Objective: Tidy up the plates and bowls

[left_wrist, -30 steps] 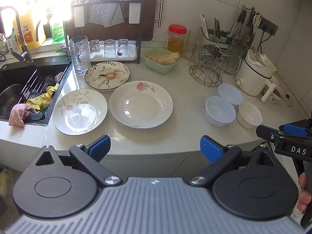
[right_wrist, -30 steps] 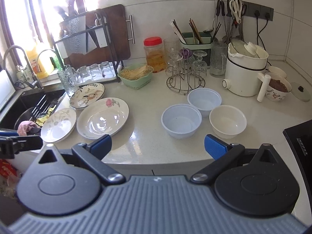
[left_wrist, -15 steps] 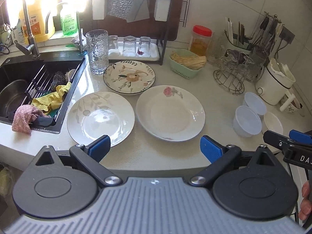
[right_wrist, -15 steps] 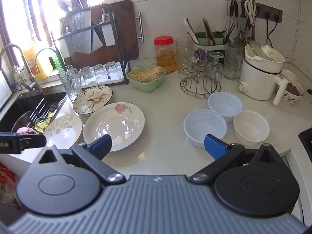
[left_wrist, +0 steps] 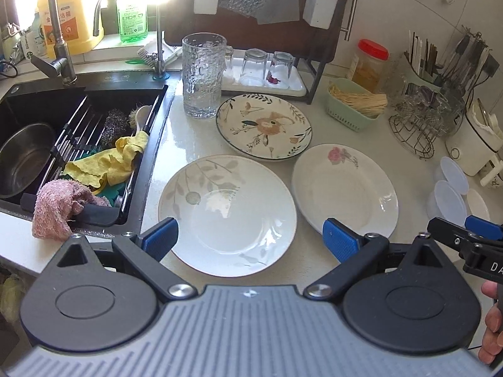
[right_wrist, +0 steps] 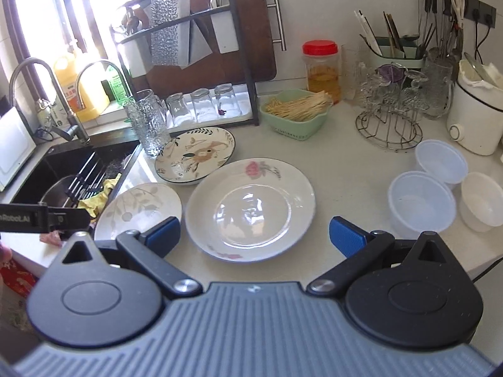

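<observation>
left wrist view: the left gripper (left_wrist: pixel 250 237) hangs with fingers spread wide and grasping nothing, low over the leaf plate (left_wrist: pixel 228 213) at the counter (left_wrist: pixel 188 144) edge beside the sink (left_wrist: pixel 78 94). a rose plate (left_wrist: pixel 344 188) lies just right of it and a floral plate (left_wrist: pixel 264 125) behind, its rim seeming to overlap theirs. three bowls (left_wrist: pixel 446 202) cluster far right, squeezed by the lens, partly hidden behind the right gripper (left_wrist: pixel 465 238); only its tip shows here, with part of a hand (left_wrist: pixel 492 323) cut off at the frame edge.

right wrist view: the right gripper's fingers also stand released and empty, hovering at the near rim of the rose plate. the bowls show better here: two translucent ones and a white bowl (right_wrist: pixel 481 201), all empty and standing close together. a green basket (right_wrist: pixel 297 114) holds thin sticks. a red-lidded jar (right_wrist: pixel 322 69) holds amber liquid. a tumbler (right_wrist: pixel 147 125) stands by the sink, where a steel pot (left_wrist: pixel 23 157) and a yellow cloth (left_wrist: pixel 110 163) sit on a rack, with a pink cloth (left_wrist: pixel 59 207) draped over its end. upturned glasses (right_wrist: pixel 201 103) rest on a tray under the shelf. window glare washes out the top left corner.
</observation>
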Tool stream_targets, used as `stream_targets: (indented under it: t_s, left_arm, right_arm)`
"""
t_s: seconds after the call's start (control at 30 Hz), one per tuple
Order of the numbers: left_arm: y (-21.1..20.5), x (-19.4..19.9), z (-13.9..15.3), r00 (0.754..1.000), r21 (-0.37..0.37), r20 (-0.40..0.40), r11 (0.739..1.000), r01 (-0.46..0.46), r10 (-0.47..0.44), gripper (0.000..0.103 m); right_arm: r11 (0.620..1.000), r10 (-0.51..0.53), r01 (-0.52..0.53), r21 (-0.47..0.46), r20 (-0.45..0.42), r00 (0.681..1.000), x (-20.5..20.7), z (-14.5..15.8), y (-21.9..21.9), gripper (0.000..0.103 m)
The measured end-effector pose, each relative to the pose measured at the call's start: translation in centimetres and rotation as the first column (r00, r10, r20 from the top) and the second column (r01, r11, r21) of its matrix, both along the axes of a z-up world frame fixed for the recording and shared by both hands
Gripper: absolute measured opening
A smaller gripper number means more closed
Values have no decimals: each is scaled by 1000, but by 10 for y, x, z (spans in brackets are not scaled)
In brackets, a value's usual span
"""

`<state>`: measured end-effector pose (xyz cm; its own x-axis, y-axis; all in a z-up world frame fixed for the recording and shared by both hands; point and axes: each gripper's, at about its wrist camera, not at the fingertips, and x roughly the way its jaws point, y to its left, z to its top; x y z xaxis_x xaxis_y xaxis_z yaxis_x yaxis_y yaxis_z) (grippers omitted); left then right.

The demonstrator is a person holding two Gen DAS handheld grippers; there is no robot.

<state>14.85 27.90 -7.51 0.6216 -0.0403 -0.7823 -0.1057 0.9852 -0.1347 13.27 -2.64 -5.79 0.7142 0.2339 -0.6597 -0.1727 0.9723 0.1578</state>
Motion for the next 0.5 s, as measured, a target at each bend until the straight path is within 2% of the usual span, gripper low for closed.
stream_targets:
  t_s: [0.03, 0.1, 0.2, 0.33, 0.37, 0.5]
  left_arm:
    - [9, 3, -5, 1000, 3, 0, 1000, -3, 3, 100]
    - [24, 8, -12, 1000, 15, 25, 1000, -5, 5, 100]
    - [45, 20, -26, 1000, 18, 9, 1000, -1, 1, 99]
    - [71, 32, -46, 1000, -64, -16, 998, 8, -9, 98]
    - [76, 35, -51, 1000, -79, -26, 997, 12, -14, 96]
    - [87, 46, -73, 999, -132, -43, 991, 27, -33, 91]
  right_arm:
    - [1000, -15, 15, -5, -1, 1000, 3, -2, 7, 101]
    - [1000, -15, 15, 14, -21, 1000, 9, -9, 20, 90]
    - [999, -25, 28, 46, -68, 997, 20, -23, 39, 78]
    - [995, -54, 62, 75, -108, 993, 28, -40, 59, 77]
    - [994, -54, 65, 89, -121, 991, 29, -44, 63, 76]
    - [987, -62, 81, 136, -145, 988, 31, -60, 75, 69]
